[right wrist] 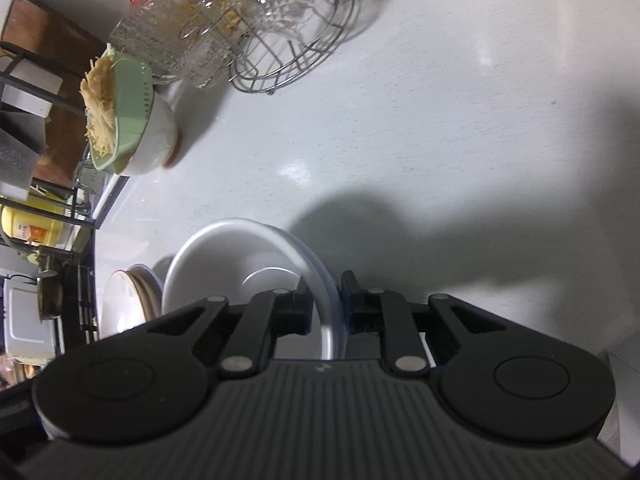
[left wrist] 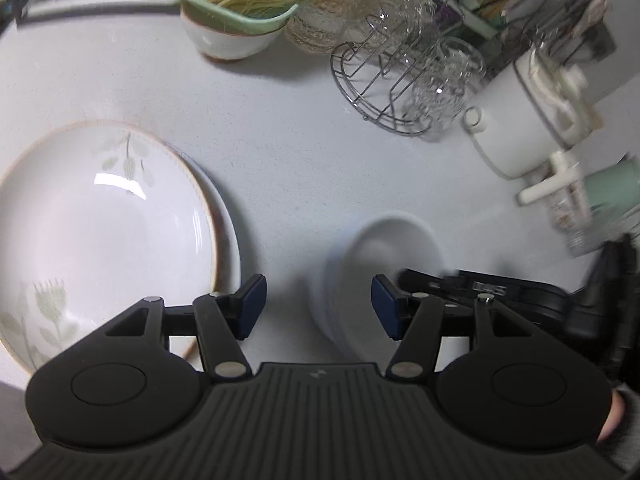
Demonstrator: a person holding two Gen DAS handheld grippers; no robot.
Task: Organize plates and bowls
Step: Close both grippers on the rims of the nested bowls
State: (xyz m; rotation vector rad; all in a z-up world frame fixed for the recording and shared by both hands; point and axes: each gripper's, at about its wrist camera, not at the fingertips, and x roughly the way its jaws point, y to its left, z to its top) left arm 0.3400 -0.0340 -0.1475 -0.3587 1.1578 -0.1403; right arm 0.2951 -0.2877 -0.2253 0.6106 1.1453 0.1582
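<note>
So far: partly sorted, by the look of it.
Done: a floral plate [left wrist: 104, 232] already lies on top of another plate at the left of the desk [left wrist: 280, 152], the two roughly nested.
In hand: the white bowl [right wrist: 248, 272] sits on the desk just right of the plates; the right tool [right wrist: 325, 304] has its jaws closed on the bowl's rim, one pad inside and one outside.
Left tool [left wrist: 318, 306]: about half open and holding nothing, hovering over bare desk between the plates and the bowl.
Left to do: I judge the bowl has yet to reach its final place; a second bowl under a green strainer [left wrist: 236, 4] stands at the back.
Edges: the plates lie near the desk's left side.
Open room: the desk's middle is bare; a wire rack [left wrist: 384, 92] with glassware and a white kettle [left wrist: 516, 120] crowd the far right.
</note>
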